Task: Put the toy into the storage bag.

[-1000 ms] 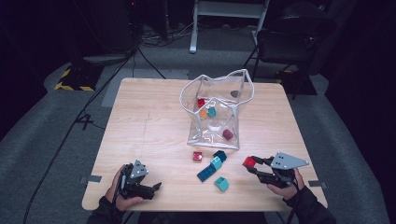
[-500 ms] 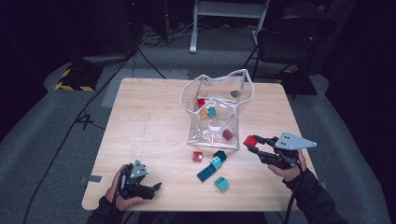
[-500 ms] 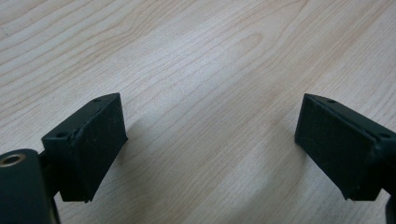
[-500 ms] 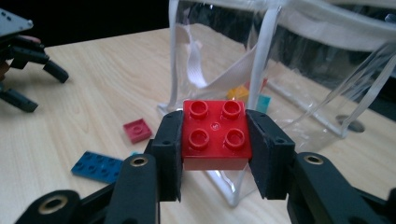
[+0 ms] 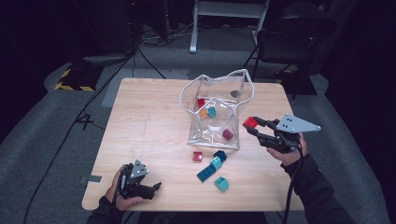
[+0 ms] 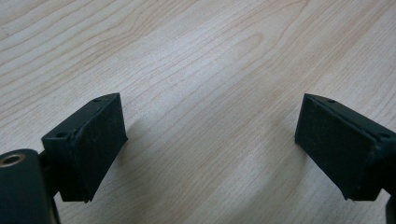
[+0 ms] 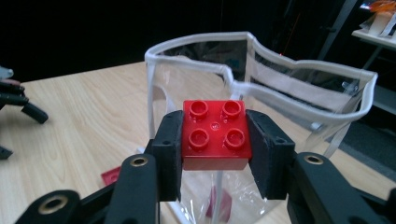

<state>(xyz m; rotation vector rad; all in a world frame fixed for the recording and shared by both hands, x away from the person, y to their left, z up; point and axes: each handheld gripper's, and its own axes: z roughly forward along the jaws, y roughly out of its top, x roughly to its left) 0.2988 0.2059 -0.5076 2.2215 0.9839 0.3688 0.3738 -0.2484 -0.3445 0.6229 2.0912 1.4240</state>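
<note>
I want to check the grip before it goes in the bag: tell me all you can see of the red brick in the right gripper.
The red brick is a square, glossy plastic block with four round studs on top, facing up. The right gripper clamps its two opposite sides with black pads, holding it level in the air beside the clear bag, near its rim.

Table (image 5: pixel 154 121) brightly lit from above, surroundings dark; soft shadows under jaws; high view grainy.
</note>
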